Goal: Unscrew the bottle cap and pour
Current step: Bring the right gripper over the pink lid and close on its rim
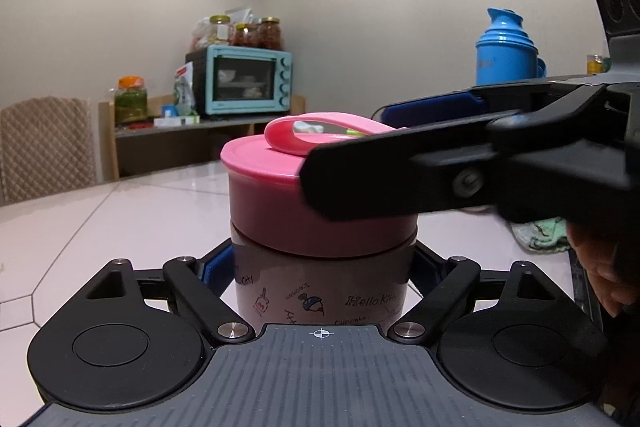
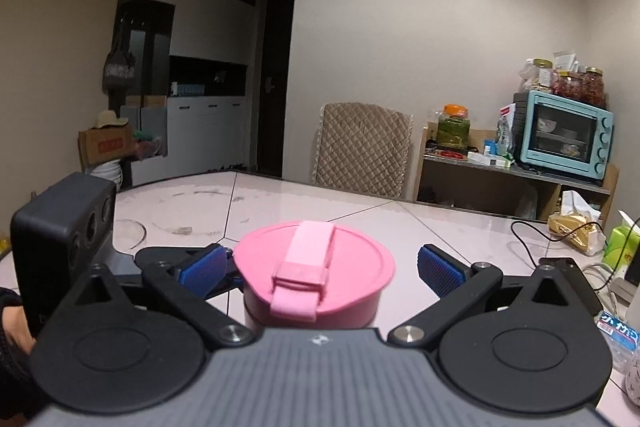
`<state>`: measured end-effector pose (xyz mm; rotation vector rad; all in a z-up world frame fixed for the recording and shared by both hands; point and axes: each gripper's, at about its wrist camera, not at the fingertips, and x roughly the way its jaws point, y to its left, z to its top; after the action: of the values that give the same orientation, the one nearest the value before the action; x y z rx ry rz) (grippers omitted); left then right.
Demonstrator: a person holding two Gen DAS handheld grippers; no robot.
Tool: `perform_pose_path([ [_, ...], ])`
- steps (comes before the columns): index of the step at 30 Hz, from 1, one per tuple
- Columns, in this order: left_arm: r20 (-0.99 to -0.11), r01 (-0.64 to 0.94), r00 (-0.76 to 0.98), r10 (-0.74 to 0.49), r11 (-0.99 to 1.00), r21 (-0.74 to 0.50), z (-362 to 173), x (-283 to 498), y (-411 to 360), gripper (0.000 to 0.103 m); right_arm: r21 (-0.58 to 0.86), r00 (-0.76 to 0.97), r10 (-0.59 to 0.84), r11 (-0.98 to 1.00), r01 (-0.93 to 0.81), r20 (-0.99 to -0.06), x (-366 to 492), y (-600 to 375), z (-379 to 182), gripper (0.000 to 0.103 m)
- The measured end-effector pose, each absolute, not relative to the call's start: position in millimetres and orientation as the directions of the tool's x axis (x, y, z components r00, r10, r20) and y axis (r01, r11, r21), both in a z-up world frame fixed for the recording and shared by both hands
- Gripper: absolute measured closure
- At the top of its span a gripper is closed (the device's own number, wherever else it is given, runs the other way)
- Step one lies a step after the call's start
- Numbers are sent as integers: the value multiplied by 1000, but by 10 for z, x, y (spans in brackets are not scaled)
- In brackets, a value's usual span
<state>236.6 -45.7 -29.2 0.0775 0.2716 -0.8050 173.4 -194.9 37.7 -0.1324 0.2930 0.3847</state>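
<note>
Pink plastic cap (image 2: 316, 267), broad and disc-shaped, with a flat strap handle running across the top from 12 to 6 o'clock; seated on the bottle (image 1: 320, 291), with a thin seam visible where cap skirt meets body. Whether screwed tight or merely resting cannot be told, and so fits either a cap not yet loosened or one put back on after pouring.

Bottle body pale and smooth, printed with small cartoon figures and lettering; standing upright on the glossy pink-white table (image 1: 120, 219), held low on its wall by the left gripper (image 1: 320, 263), closed around it with blue ribbed pads pressed in at 9 and 3 o'clock. Probably so placed to stop the body turning with the cap.

Right gripper (image 2: 320, 267) spread wide, blue textured pads (image 2: 438, 273) standing clear of the cap rim at 9 and 3 o'clock, level with the cap and gripping nothing. Seen in the left wrist view as a black linkage crossing from 3 o'clock, over and in front of the cap edge. Presumably aligned for a grasp across the cap's width, the ribbed rubber suited to smooth plastic.

No receiving vessel identifiable near the bottle. Blue flask (image 1: 506, 47) at 2 o'clock, teal oven (image 1: 244, 81) at 11 o'clock, both well apart.
</note>
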Motion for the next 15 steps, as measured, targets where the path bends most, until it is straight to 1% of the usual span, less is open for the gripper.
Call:
perform_pose_path([
  [15, -271, 721, 660, -701, 692, -35, -300, 2379, -455, 13, -8, 877, 318, 939, -343, -359, 1924, -1886, 308, 0],
])
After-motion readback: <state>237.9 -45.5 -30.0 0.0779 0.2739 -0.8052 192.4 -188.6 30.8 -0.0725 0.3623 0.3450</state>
